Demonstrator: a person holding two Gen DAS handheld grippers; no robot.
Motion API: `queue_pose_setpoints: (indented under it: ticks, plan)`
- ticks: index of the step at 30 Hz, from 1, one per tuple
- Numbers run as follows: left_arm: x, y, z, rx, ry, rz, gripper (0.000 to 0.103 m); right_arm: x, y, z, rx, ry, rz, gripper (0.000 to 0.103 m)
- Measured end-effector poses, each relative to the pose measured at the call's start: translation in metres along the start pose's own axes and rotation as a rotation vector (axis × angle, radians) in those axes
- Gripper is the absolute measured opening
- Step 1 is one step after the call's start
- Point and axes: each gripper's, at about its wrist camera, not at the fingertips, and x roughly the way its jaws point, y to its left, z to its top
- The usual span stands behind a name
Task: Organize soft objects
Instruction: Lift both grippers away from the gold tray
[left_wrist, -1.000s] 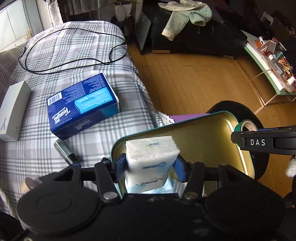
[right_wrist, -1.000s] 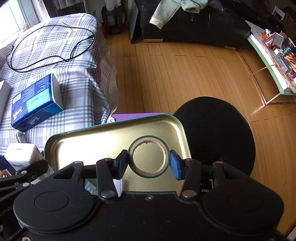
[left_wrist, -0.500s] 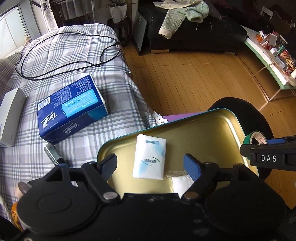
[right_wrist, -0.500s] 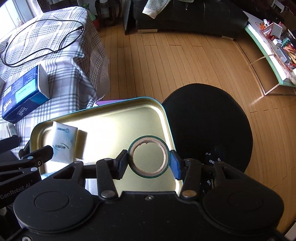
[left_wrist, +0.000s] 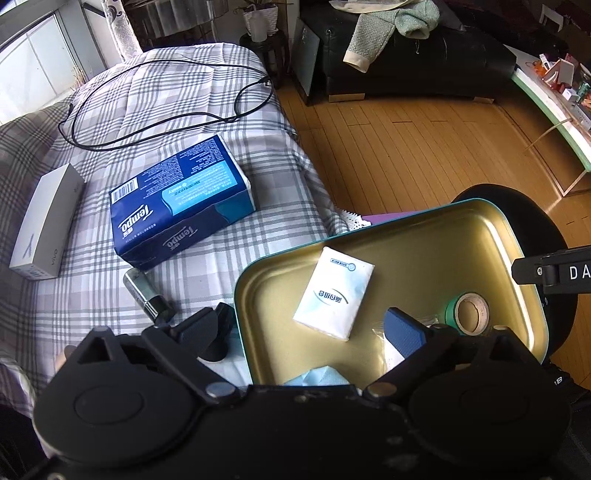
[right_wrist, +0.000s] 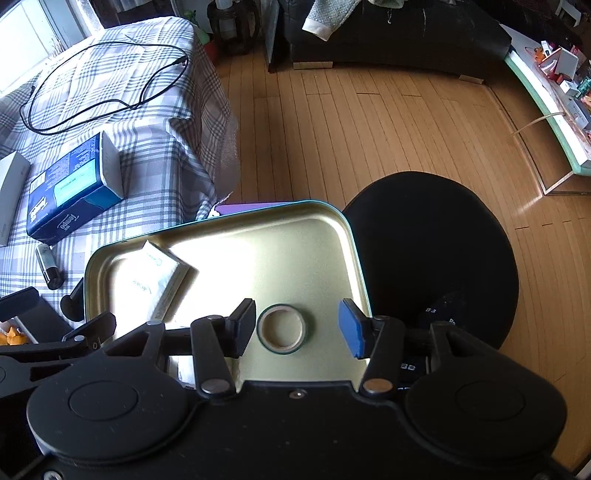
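I note the plaid-covered bed (left_wrist: 155, 110), the largest item in view, carrying a black cable (left_wrist: 155, 107), a white carton (left_wrist: 44, 225), a small dark cylinder (left_wrist: 147, 295) and the blue Tempo tissue pack (left_wrist: 181, 206). That pack lies well apart from the tray, so I judge at least one soft item is left to collect.

Next, the gold metal tray (left_wrist: 480, 236), which overhangs a black round stool (right_wrist: 443, 236). Inside it lies the white pocket tissue packet (left_wrist: 334, 293), flat, in the tray's left half, touching neither gripper. Toward the tray's right near corner lies the tape roll (right_wrist: 282, 334), flat on the tray floor. I judge two items delivered and the task roughly midway, though I cannot tell what else lies out of view.

My left gripper (left_wrist: 310, 328) points steeply down over the tray's near left edge. Its jaws have just been opening and now stand wide, one finger outside the rim, the other inside; the packet lies ahead of them, released. My right gripper (right_wrist: 297, 328) also points steeply down. Its jaws have just been opening and stand clear of the tape roll on both sides, with the roll between them but not pressed.
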Motion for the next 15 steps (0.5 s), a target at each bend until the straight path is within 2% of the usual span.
queue_pose_setpoints:
  ticks: [8, 15]
  plan:
    - [-0.01, 0.023, -0.005, -0.013, 0.006, 0.027, 0.102, 0.001, 0.006, 0.003, 0.009, 0.01, 0.016, 0.05]
    - [-0.022, 0.063, -0.006, -0.041, 0.003, 0.073, 0.102, 0.0, 0.014, 0.005, -0.002, 0.02, 0.004, 0.05]
